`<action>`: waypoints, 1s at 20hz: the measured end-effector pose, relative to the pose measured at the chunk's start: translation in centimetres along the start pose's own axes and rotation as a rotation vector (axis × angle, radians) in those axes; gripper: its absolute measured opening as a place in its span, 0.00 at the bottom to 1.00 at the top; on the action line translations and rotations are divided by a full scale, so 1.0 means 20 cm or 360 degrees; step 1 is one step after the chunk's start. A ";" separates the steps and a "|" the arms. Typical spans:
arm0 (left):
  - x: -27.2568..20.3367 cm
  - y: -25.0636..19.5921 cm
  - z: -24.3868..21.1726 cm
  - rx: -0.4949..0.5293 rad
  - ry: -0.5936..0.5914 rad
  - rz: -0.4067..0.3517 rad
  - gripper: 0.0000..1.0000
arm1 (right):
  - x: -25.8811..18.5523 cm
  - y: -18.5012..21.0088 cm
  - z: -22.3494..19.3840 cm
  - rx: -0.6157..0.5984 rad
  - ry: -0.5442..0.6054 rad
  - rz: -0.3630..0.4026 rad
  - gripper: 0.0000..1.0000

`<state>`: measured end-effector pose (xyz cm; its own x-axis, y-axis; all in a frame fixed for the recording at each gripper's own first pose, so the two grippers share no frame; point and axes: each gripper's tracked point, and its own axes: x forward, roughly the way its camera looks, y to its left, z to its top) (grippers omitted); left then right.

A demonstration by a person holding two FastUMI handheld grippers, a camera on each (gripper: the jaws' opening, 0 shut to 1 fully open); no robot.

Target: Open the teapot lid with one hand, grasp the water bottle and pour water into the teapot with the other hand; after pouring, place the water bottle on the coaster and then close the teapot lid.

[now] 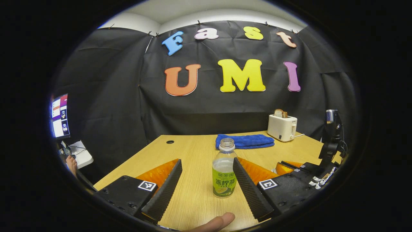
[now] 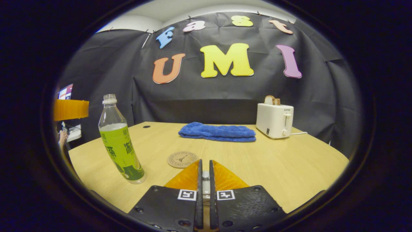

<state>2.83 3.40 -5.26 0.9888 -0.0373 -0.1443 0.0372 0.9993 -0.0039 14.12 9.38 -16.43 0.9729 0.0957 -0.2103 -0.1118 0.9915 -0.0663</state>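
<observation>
Upright, the clear plastic bottle (image 1: 224, 169) stands between the left gripper's (image 1: 206, 183) wide jaws; right gripper's (image 2: 204, 170) jaws nearly closed on something small

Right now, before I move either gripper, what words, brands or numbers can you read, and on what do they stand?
Clear plastic bottle with green label: large printed characters, wrapping out of sight round the curve; no sure reading.
White toaster: small brand mark on its front, too small to read.
Round tan coaster: ring of print, too small to read.
Square black-and-white tags: patterns, no words.
</observation>
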 end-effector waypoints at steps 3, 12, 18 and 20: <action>0.01 -0.01 -0.02 -0.0012 0.0027 -0.0006 0.99 | 0.00 0.00 0.01 -0.0032 -0.0013 0.0002 0.01; -0.01 -0.01 0.03 -0.0099 -0.0028 -0.0004 1.00 | -0.08 -0.04 0.22 0.0147 -0.0139 0.0078 0.00; 0.01 -0.07 0.03 -0.0072 -0.0070 -0.0103 0.99 | -0.21 -0.15 0.37 0.0115 -0.0258 0.0031 0.00; 0.03 -0.07 -0.02 -0.0068 -0.0016 -0.0093 0.99 | -0.25 -0.17 0.36 0.0108 -0.0264 0.0038 0.00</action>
<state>3.34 1.94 -5.81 0.9866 -0.0956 -0.1324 0.0891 0.9946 -0.0541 11.15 6.14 -8.07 0.9908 0.1270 -0.0467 -0.1269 0.9919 0.0041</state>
